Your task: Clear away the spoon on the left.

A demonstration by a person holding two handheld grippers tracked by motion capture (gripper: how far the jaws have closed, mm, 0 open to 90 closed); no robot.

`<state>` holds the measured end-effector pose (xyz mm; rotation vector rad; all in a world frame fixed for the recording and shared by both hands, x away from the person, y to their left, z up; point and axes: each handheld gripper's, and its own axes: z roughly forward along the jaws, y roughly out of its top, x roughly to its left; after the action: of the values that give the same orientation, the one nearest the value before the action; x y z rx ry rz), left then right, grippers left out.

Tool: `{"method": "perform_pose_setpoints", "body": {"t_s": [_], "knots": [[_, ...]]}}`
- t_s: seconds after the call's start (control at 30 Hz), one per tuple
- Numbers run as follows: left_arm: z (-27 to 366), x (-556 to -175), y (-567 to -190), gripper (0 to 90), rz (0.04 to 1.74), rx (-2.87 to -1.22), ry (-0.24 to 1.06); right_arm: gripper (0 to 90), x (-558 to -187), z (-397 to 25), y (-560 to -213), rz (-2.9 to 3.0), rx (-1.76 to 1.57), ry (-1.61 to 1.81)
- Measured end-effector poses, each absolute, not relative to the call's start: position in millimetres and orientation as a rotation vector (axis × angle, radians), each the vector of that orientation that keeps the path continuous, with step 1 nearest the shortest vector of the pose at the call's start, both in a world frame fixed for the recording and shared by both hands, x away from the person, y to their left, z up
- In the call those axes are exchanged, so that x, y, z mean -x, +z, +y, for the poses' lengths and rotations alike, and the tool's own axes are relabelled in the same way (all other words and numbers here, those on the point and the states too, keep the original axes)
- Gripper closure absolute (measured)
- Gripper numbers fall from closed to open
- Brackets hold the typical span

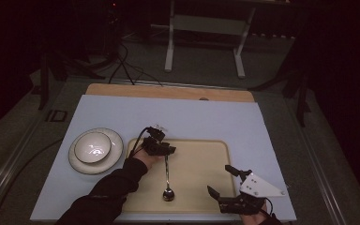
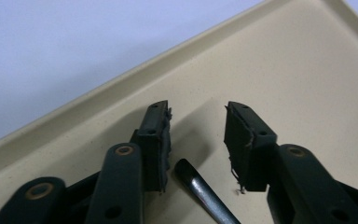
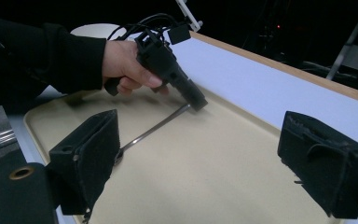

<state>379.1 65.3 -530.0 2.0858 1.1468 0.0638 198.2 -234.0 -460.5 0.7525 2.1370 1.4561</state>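
Left claw [image 1: 167,151] apart at spoon [image 1: 167,178] handle end; spoon lies lengthwise, bowl toward person.

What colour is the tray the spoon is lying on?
Pale beige; the rectangular plastic tray shows best in the left gripper view.

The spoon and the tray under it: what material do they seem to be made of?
Spoon: probably metal, polished; its handle is thin, grey and glinting in the left gripper view. Tray: likely plastic, matte beige with fine speckles and a moulded raised rim.
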Motion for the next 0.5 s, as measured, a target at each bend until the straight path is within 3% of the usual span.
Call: {"method": "perform_pose_setpoints", "body": {"t_s": [0.13, 0.27, 0.3, 0.43, 0.5], "knots": [[67.0, -377.8, -525.6, 57.2, 1.146, -2.083, 0.071, 13.0, -198.3, -233.9, -460.5, 2.136, -0.751, 1.455], [70.3, -374.8, -517.7, 42.2, 1.158, -2.063, 0.082, 13.0, -198.7, -233.6, -460.8, 2.140, -0.751, 1.451], [71.4, -373.4, -513.7, 42.2, 1.166, -2.050, 0.084, 13.0, -198.7, -233.4, -460.9, 2.140, -0.751, 1.451], [76.4, -369.1, -502.8, 21.1, 1.117, -2.028, 0.046, 13.0, -198.7, -233.2, -461.0, 2.140, -0.751, 1.447], [78.4, -365.8, -497.4, 17.7, 1.095, -2.016, 0.054, 13.0, -198.8, -233.6, -461.1, 2.139, -0.752, 1.448]]}}
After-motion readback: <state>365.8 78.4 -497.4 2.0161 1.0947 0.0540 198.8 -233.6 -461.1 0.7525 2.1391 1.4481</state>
